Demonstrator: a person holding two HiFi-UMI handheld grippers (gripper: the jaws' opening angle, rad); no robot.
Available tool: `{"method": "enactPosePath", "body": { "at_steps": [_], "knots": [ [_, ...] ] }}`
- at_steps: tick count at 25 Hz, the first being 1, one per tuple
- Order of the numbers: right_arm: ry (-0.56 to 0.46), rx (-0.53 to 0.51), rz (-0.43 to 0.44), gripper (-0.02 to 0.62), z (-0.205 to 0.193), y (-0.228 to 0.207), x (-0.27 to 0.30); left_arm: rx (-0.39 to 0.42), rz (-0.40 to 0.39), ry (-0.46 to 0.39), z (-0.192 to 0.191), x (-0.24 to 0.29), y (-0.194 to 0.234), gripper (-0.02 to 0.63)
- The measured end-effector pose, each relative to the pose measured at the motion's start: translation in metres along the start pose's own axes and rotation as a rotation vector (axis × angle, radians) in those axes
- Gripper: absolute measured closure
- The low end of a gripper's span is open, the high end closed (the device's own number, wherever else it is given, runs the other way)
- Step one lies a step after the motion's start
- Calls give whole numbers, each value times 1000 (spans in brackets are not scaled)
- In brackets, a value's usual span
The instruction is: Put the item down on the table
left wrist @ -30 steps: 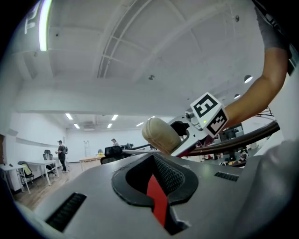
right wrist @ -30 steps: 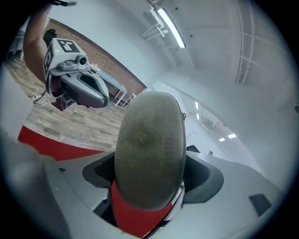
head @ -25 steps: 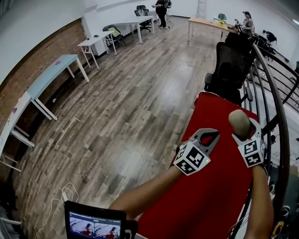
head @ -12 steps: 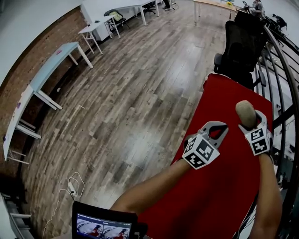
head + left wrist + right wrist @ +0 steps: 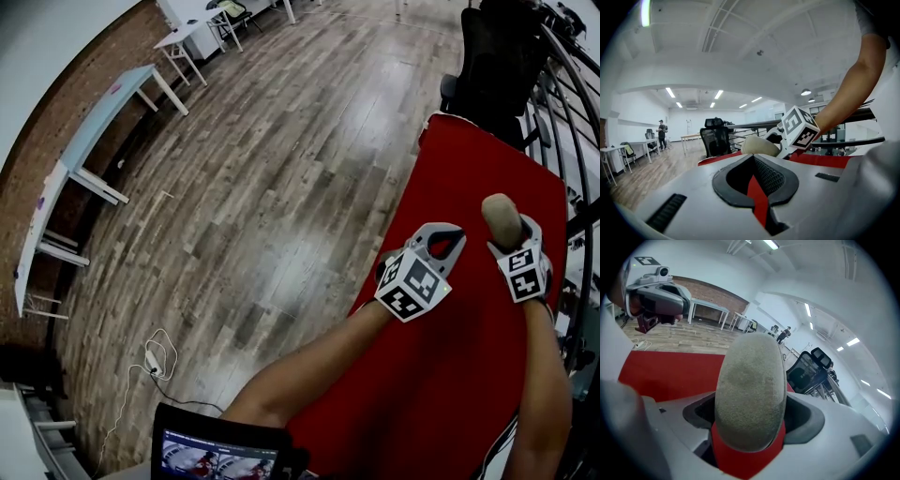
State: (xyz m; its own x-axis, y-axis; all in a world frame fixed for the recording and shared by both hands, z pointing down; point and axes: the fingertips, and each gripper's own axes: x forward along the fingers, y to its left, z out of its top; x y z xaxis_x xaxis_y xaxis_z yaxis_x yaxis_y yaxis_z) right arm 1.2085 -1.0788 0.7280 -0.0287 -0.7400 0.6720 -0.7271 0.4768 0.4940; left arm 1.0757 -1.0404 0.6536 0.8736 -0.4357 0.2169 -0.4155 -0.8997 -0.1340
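Note:
A beige, rough-skinned oval item stands upright in my right gripper, which is shut on it above the red table. In the right gripper view the item fills the gap between the jaws of the right gripper. My left gripper hovers just to the left of it, shut with nothing held; only red table shows through its hollow. The left gripper view has that gripper low in the middle, with the item and the right gripper's marker cube beyond.
A black office chair stands at the table's far end. A dark railing runs along the right. A tablet screen sits at the bottom edge. Wood floor lies left of the table, with a pale blue table and a cable.
The head view has tipped further down, so the room's far end has left the picture. Both grippers keep the same spacing over the red table, and the item stays held.

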Motion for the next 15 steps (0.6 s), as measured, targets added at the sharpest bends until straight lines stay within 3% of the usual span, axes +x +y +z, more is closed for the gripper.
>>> {"method": "enactPosePath", "body": {
  "at_steps": [8,15],
  "knots": [
    [81,-8,37,219,-27,11,22,-14,-1,21,-17,9,4,604],
    [107,39,119,219,-37,33,37,-26,0,32,-30,12,5,604]
  ]
}}
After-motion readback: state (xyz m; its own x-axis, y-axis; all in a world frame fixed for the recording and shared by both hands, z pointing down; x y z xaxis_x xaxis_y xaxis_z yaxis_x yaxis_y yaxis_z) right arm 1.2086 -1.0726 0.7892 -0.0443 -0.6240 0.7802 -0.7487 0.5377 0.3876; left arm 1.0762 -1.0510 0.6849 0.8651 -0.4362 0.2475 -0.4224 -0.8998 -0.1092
